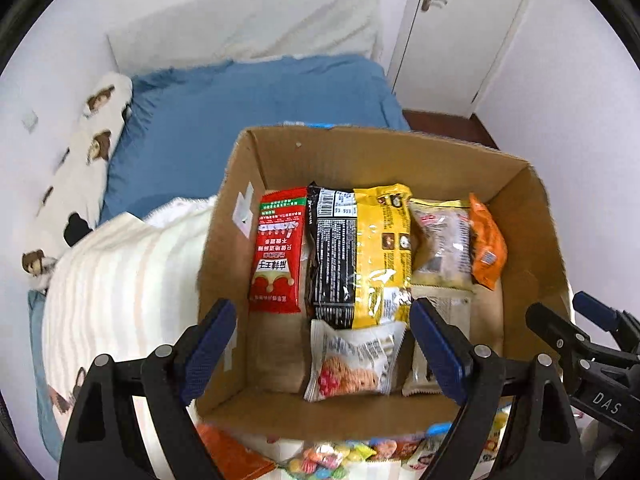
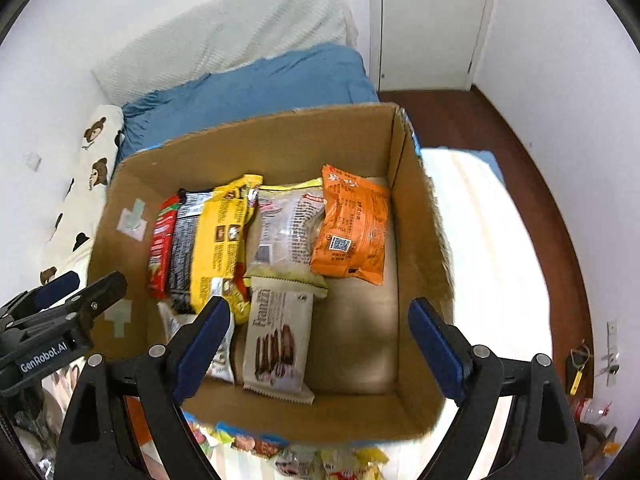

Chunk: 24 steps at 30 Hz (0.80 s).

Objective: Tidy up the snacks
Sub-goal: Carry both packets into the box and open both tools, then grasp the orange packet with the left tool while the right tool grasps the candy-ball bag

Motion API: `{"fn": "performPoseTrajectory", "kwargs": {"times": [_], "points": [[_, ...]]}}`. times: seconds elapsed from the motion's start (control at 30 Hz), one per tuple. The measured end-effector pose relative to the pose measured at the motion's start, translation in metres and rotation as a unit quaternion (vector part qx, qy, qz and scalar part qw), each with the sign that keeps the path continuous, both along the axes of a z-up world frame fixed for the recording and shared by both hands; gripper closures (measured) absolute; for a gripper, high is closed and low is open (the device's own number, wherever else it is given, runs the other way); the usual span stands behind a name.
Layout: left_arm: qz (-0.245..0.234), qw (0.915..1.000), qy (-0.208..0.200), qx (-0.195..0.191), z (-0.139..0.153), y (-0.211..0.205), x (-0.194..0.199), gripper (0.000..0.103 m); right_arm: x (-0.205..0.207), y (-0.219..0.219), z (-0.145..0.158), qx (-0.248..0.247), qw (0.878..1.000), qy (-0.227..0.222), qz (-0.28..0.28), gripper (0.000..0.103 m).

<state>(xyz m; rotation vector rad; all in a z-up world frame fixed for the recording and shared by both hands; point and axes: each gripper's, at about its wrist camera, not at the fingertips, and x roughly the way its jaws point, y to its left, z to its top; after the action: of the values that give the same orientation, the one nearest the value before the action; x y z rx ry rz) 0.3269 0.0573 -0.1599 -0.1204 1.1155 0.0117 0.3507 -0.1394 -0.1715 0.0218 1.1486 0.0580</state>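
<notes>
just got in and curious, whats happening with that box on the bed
A person is sorting snacks into a cardboard box with two handheld tongs. Both the left tongs and the right tongs hover open and empty above it. Several packets already lie inside; more loose snacks wait in front of it.

Snack packets (image 2: 280, 248) in cardboard box (image 2: 420, 216)

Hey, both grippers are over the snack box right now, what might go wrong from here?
The left gripper and right gripper, both open and empty, hover close together over the cardboard box, so they may collide. The orange packet leans on the clear packet and could slide if nudged.
</notes>
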Motion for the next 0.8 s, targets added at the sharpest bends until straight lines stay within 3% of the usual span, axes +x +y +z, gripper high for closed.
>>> {"fn": "performPoseTrajectory", "kwargs": {"times": [0.17, 0.5, 0.67, 0.8], "points": [[-0.003, 0.9993, -0.036, 0.01, 0.021, -0.002, -0.036, 0.014, -0.036, 0.005, 0.026, -0.007, 0.999, -0.036, 0.009, 0.01], [-0.001, 0.9962, -0.087, 0.008, 0.06, -0.002, -0.099, 0.014, -0.092, 0.006, 0.055, 0.011, 0.998, -0.066, 0.012, 0.01], [0.011, 0.996, -0.089, -0.004, 0.065, 0.004, -0.126, 0.014, -0.119, 0.005, 0.06, 0.027, 0.997, -0.068, 0.01, 0.01], [0.028, 0.9973, -0.068, -0.005, 0.048, 0.015, -0.143, 0.014, -0.135, 0.009, 0.038, 0.049, 0.998, -0.031, 0.018, 0.01]]}}
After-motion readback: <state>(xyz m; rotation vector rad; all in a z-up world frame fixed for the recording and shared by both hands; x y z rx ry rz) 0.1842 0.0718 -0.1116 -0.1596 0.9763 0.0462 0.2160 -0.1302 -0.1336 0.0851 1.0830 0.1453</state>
